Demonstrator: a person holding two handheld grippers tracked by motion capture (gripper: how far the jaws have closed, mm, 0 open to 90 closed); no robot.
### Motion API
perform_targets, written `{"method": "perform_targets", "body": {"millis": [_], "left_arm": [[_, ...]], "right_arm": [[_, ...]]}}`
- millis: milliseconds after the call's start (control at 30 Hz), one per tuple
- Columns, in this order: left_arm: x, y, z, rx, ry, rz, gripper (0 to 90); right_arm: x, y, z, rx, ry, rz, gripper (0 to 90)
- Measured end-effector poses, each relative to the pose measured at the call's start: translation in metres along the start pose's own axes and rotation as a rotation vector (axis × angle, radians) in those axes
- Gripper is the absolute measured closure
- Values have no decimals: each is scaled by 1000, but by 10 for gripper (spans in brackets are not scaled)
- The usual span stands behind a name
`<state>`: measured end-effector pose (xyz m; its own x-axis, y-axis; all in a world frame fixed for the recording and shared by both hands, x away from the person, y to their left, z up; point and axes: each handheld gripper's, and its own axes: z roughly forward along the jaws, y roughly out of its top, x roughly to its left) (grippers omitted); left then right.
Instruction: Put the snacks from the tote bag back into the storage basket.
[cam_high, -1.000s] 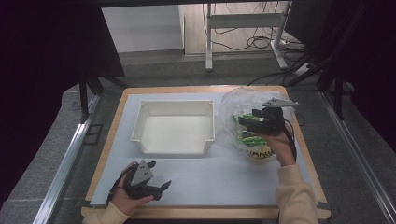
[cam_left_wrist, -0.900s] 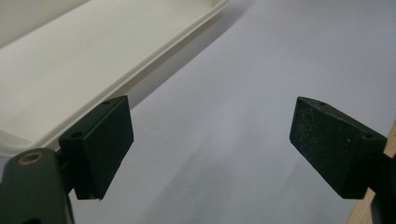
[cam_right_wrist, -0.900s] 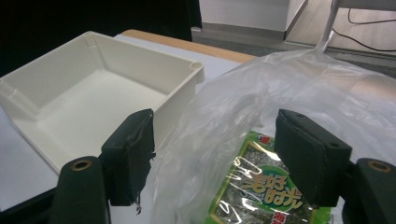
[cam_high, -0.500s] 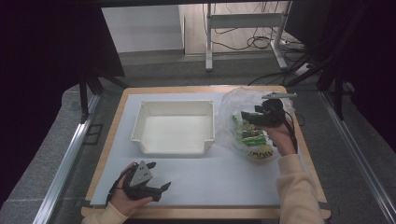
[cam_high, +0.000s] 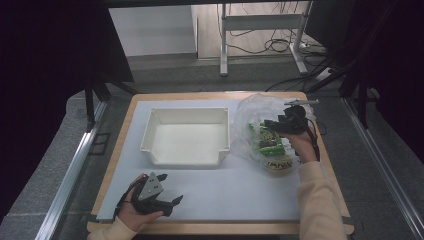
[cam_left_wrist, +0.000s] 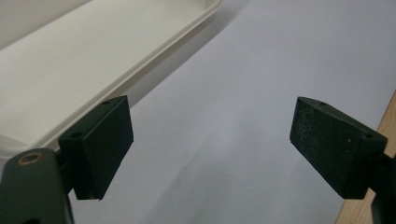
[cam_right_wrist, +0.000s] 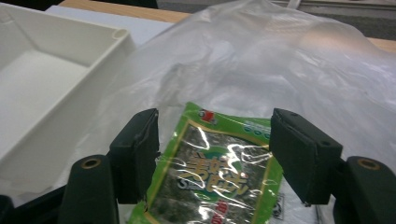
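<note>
Now, right gripper, jaws closing, astride green seaweed packet.

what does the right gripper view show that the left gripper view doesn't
The right gripper view shows a green foil snack packet lying between the right gripper's black fingers, which have just been closing without yet pressing on it, and a crumpled clear plastic bag behind it. The left gripper view shows the left gripper's fingers spread wide over the bare white table mat, with nothing between them. Both views include the white rectangular plastic tray, off to the left side.
</note>
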<state>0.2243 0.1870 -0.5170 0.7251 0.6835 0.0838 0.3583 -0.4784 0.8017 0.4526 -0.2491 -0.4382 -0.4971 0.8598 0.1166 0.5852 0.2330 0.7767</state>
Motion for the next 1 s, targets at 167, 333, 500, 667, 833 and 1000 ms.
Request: {"method": "perform_targets", "body": {"millis": [167, 333, 500, 667, 833, 1000], "left_arm": [[0, 0, 0, 0, 1, 2, 132], [0, 0, 0, 1, 2, 2, 133], [1, 0, -1, 0, 4, 2, 132], [1, 0, -1, -1, 3, 4, 133], [1, 0, -1, -1, 3, 4, 132], [1, -1, 0, 0, 3, 6, 132]], "right_arm": [[-9, -7, 3, 19, -12, 20, 355], [-16, -12, 7, 39, -23, 34, 370], [-21, -14, 11, 59, -36, 39, 386], [-25, -17, 15, 83, -49, 37, 416], [-31, -23, 21, 121, -49, 52, 442], [-37, -29, 25, 146, -43, 73, 465]]}}
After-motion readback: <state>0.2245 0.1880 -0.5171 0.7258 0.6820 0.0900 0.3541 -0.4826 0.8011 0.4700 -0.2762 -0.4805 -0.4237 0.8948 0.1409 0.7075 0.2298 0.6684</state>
